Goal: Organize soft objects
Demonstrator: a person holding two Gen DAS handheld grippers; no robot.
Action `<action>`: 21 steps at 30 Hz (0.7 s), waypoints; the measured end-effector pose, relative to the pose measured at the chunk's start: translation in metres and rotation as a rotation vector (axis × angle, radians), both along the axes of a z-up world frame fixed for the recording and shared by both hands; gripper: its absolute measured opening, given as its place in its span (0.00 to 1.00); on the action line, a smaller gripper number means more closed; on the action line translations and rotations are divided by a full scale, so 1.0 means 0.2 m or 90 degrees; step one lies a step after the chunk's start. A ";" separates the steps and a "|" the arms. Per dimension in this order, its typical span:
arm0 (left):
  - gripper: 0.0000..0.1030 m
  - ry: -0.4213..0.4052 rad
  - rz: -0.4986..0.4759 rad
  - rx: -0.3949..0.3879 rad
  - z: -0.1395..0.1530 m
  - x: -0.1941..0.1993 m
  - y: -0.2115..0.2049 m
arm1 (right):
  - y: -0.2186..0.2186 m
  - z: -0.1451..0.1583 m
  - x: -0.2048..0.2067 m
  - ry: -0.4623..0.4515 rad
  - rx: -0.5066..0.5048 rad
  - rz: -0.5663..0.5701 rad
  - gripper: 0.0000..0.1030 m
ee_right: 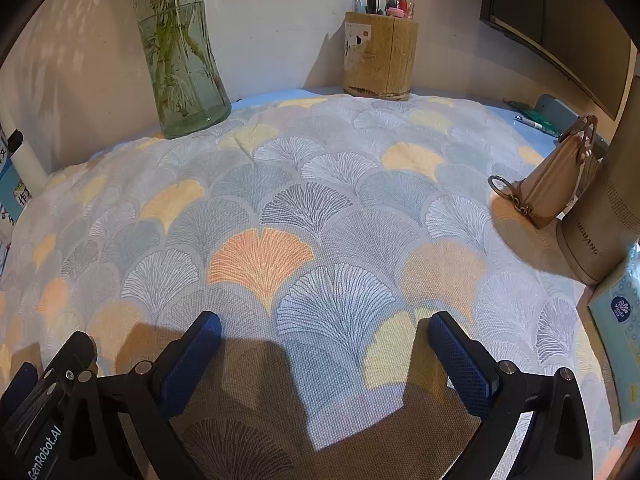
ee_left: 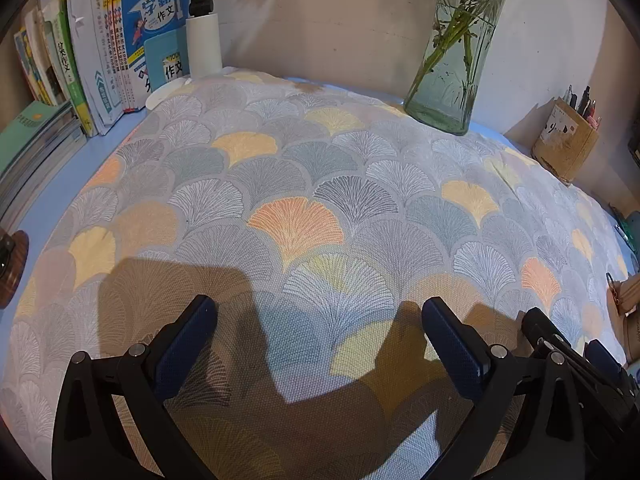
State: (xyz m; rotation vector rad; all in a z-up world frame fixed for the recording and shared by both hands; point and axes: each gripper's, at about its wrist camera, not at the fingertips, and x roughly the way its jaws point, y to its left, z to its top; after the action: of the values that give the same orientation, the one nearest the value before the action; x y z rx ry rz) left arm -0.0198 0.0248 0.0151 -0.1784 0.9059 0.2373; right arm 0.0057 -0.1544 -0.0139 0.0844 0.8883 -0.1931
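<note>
- Left hand-held gripper: jaws spread wide, nothing between the blue pads. It hovers low over the near part of the patterned cloth, at the bottom centre of the left wrist view.
- Right hand-held gripper: jaws likewise spread, empty. It sits at the bottom centre of the right wrist view, over the same cloth. Part of it also shows at the lower right of the left wrist view, so the two tools are side by side.
- Cloth location: it lies spread flat across the surface and fills the middle of both views. The bare blue surface shows only along the left and far edges.
- Cloth orientation: the long axis appears to run left to right across the frames. The fan motifs open toward the far wall.
- Reason for the pose: judged from the paired, open tools at the near edge, the setup suits a two-point pinch on the near hem for folding.
- Obstacles: glass vase, pen holder and books line the far edge. A small bag stands on the cloth at the right, near a tissue pack.
</note>
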 end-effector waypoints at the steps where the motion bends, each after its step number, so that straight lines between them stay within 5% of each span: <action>1: 0.99 0.000 0.000 0.000 0.00 0.00 0.00 | 0.01 0.00 0.01 0.000 0.000 0.000 1.00; 21: 0.99 0.000 0.000 0.000 0.00 0.00 0.00 | 0.00 0.00 0.01 0.000 0.000 0.000 1.00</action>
State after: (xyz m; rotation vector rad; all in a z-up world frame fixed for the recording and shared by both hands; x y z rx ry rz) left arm -0.0197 0.0245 0.0149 -0.1784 0.9060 0.2378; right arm 0.0074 -0.1534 -0.0147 0.0843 0.8887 -0.1924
